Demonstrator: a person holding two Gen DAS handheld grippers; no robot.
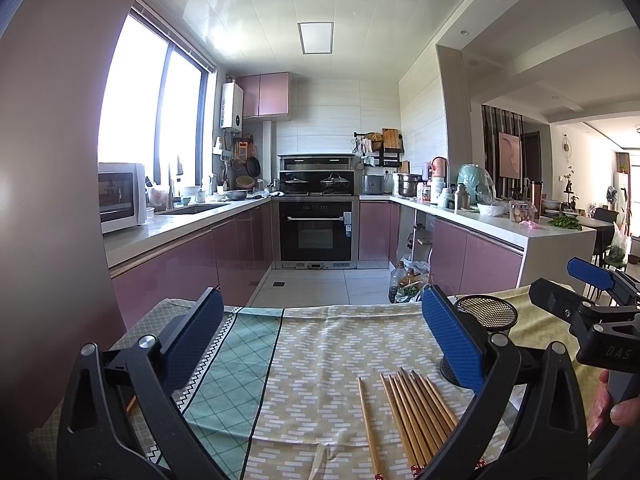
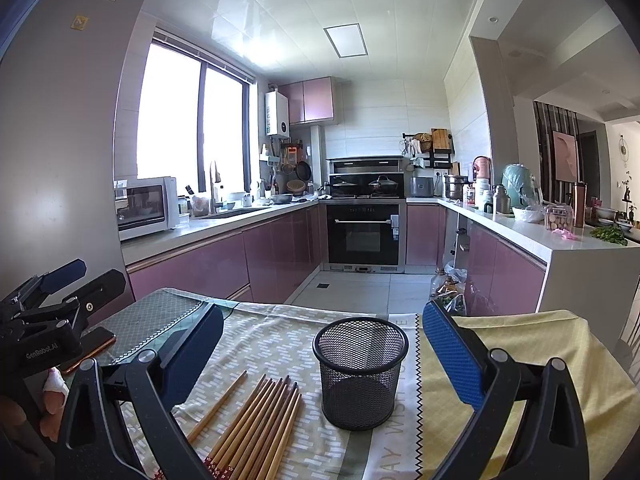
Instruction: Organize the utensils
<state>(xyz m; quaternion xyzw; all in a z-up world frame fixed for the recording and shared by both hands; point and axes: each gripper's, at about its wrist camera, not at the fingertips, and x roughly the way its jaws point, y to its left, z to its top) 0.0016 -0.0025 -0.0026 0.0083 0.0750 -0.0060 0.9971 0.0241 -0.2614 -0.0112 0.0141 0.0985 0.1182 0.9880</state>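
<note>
Both tongs spread wide and holding nothing: left tongs [image 1: 322,344] above the patterned cloth [image 1: 320,352] on the surface, right tongs [image 2: 323,354] flanking the black mesh cup [image 2: 360,372]. Wooden chopsticks [image 2: 256,420] lying flat in a loose bundle just left of the upright cup, one stick slightly apart. Phone [image 2: 90,346] well left of the cup, at the cloth's edge.

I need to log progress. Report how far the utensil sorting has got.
Nothing looks done: the black wire-mesh cup stands empty. Nothing is in hand: the left tool and right tool are open, off the cloth. Left to do: all the brown wooden chopsticks lying beside the cup.
</note>
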